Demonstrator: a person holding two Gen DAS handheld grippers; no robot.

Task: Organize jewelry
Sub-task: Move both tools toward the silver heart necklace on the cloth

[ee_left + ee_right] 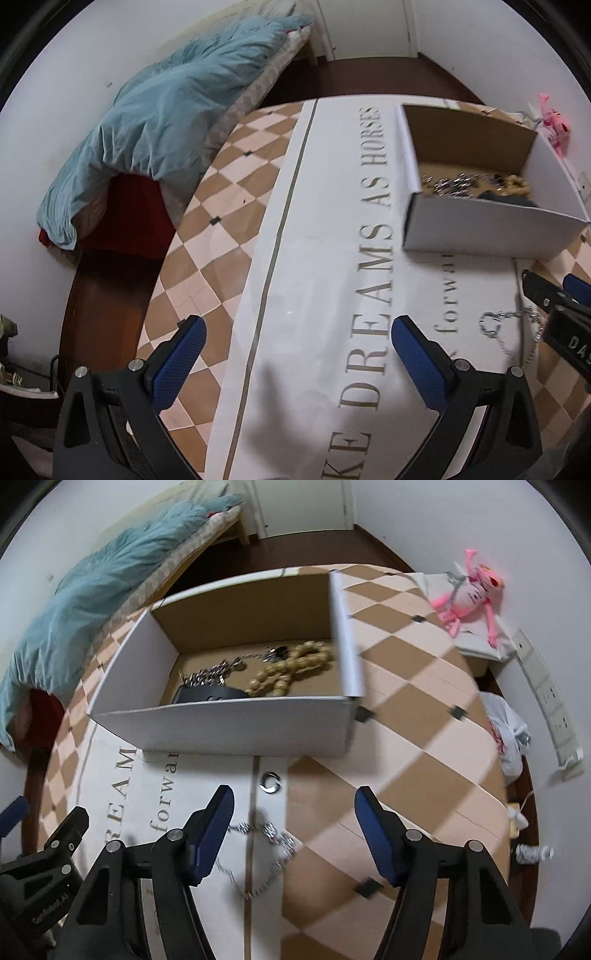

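Right gripper, fingers spread wide and holding nothing, poised above a silver chain necklace that lies loose on the desk between and just beyond the blue pads. Left gripper, fingers likewise apart and empty, held over the lettered white runner; the same chain appears near its right edge, beside the other tool. Ahead of the chain lies a small silver ring, just short of the open cardboard box, which already contains a wooden bead bracelet, a heap of silver chain and a dark object only partly visible. Handling, as judged: the necklace is light, limp and fine, likely to slip or trail; a pinch at a bunched section seems safer than at a single strand. The ring is hard, small and flat-lying, prone to skid from the pads. The right view alone shows the ring and the full box contents; the left view alone shows the runner's wording and the whole of the blue quilt on the bed.
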